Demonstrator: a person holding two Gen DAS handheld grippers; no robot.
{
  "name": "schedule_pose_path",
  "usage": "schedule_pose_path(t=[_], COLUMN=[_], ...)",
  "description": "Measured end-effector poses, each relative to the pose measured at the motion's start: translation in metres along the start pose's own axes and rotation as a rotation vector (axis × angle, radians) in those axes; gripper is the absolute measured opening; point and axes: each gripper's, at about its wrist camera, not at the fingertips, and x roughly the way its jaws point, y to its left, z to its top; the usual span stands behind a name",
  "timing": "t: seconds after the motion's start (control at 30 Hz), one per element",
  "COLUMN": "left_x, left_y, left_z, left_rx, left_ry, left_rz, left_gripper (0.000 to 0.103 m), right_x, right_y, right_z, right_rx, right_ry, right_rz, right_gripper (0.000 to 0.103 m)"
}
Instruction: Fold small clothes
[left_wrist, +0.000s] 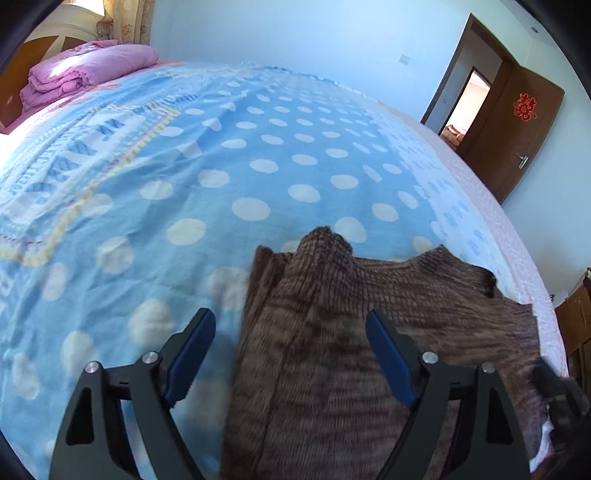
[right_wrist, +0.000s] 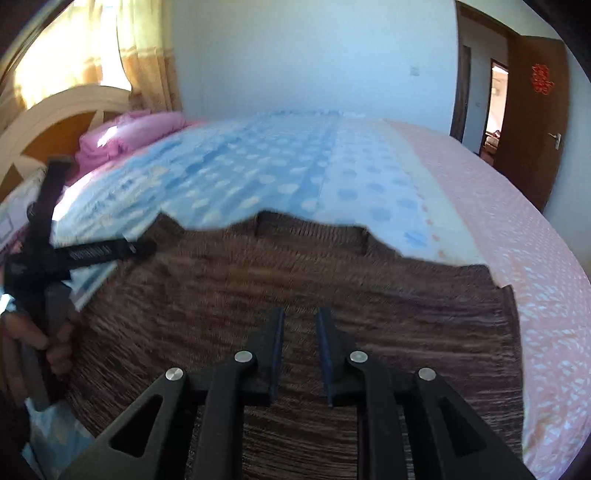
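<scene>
A brown ribbed knit garment (left_wrist: 332, 332) lies on the blue polka-dot bed sheet (left_wrist: 258, 158), with a raised fold near its far edge. My left gripper (left_wrist: 291, 325) is open wide, its fingers straddling the garment's left part, holding nothing. In the right wrist view the same garment (right_wrist: 424, 314) spreads across the bed. My right gripper (right_wrist: 301, 317) hovers over its middle, jaws a narrow gap apart with nothing between them. The left gripper (right_wrist: 122, 251) shows at the left of that view, held by a hand at the garment's left edge.
A folded pink quilt (left_wrist: 85, 70) lies by the wooden headboard (right_wrist: 55, 122). A pink cover (right_wrist: 517, 240) covers the bed's right side. A brown door (left_wrist: 517, 122) stands open at the right. Curtains (right_wrist: 140, 48) hang behind the headboard.
</scene>
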Motion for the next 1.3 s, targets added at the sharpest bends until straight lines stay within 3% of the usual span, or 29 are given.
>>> schedule_pose_path(t=[0.03,0.13,0.23,0.33,0.43,0.57,0.67,0.8,1.07,1.3], left_x=[-0.013,-0.046,-0.067,-0.074,-0.075,-0.087,-0.089,-0.085,-0.059,-0.054], left_y=[0.004,0.017,0.029,0.036,0.036,0.026,0.019,0.017,0.027,0.019], left_z=[-0.005,-0.023,-0.046,-0.067,-0.093,-0.118,-0.127,-0.126,-0.090,-0.092], left_rx=[0.008,0.021,-0.011,-0.075,-0.125,-0.112,-0.136,-0.168,-0.349,-0.319], left_ry=[-0.015,-0.045,-0.055,-0.053,-0.041,-0.071,-0.061,-0.069,-0.072,-0.098], left_rz=[-0.009,-0.023,-0.047,-0.097,-0.110,-0.097,-0.149,-0.199,-0.402,-0.348], left_gripper=[0.086,0.086,0.086,0.086,0.086,0.086,0.088,0.096,0.097,0.087], right_x=[-0.001,0.000,0.001,0.003,0.006,0.003,-0.001,-0.001,-0.004,-0.003], right_y=[0.002,-0.002,-0.017,-0.027,-0.024,-0.022,-0.024,-0.025,-0.027,-0.030], right_z=[-0.006,-0.007,-0.010,-0.013,-0.012,-0.010,-0.012,-0.013,-0.013,-0.014], right_rx=[-0.013,0.005,0.071,0.115,0.105,0.108,0.111,0.114,0.128,0.138], right_ry=[-0.040,-0.044,-0.052,-0.063,-0.065,-0.067,-0.069,-0.070,-0.076,-0.080], right_rz=[-0.018,-0.050,-0.003,0.040,0.029,0.035,0.039,0.043,0.057,0.074], right_gripper=[0.025,0.040,0.047,0.048,0.048,0.049,0.049,0.049,0.049,0.049])
